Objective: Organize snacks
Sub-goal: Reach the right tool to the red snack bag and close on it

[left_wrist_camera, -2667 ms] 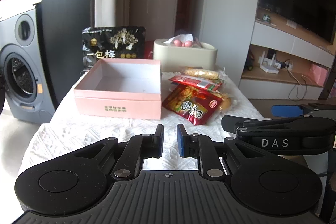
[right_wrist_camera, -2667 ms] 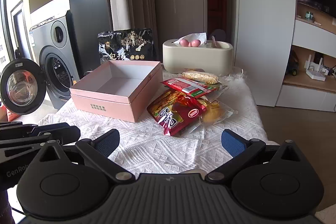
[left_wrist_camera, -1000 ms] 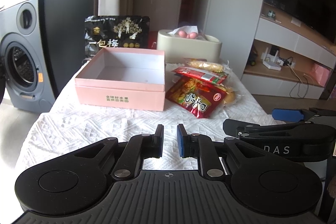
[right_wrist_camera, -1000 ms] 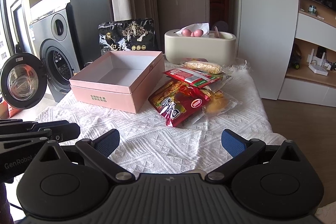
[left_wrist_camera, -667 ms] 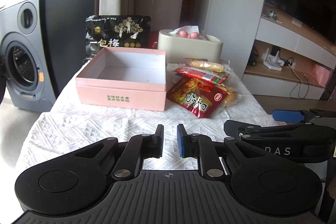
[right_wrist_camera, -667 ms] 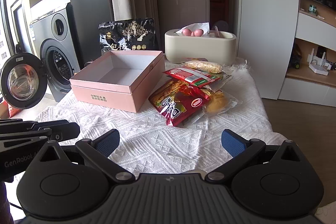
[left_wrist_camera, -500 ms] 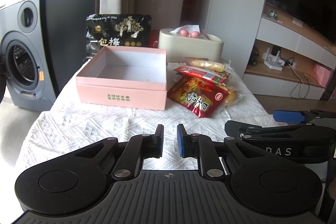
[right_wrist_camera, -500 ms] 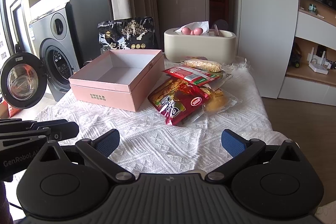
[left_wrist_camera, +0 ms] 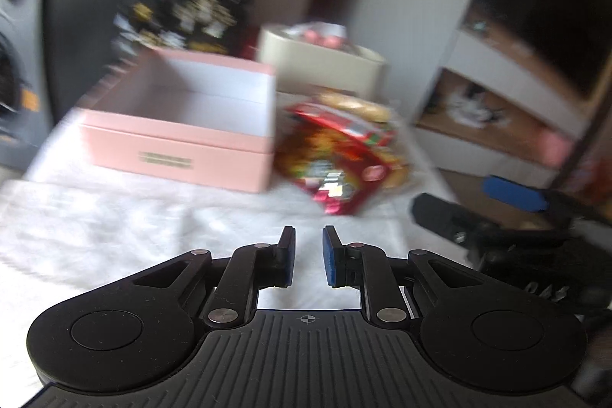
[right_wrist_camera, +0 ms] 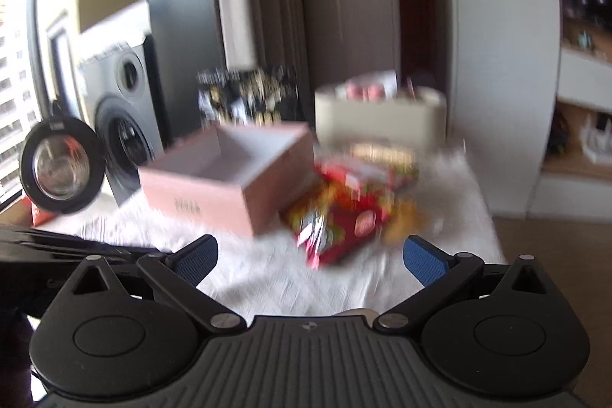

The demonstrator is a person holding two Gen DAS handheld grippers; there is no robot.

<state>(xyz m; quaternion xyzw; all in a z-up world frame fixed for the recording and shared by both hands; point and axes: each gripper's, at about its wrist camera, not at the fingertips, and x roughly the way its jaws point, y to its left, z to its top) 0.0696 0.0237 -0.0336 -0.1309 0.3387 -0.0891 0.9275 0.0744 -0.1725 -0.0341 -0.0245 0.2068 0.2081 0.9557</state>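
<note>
Both views were motion-blurred. A washing machine (right_wrist_camera: pixel 122 125) stood left of the table. The white tablecloth (left_wrist_camera: pixel 114 217) covered the table. On it sat the open pink box (left_wrist_camera: pixel 183 125), empty inside. A black bag (right_wrist_camera: pixel 248 94) stood behind the box, and a cream container (right_wrist_camera: pixel 378 117) stood beside that bag. The pile of snack packets (right_wrist_camera: pixel 352 201) lay just right of the box, the red packet (left_wrist_camera: pixel 336 174) foremost. The right gripper (right_wrist_camera: pixel 310 255) hovered before the pile, jaws wide apart, holding nothing. The left gripper (left_wrist_camera: pixel 309 257) hovered over bare cloth, jaws nearly together with a narrow gap, holding nothing.
</note>
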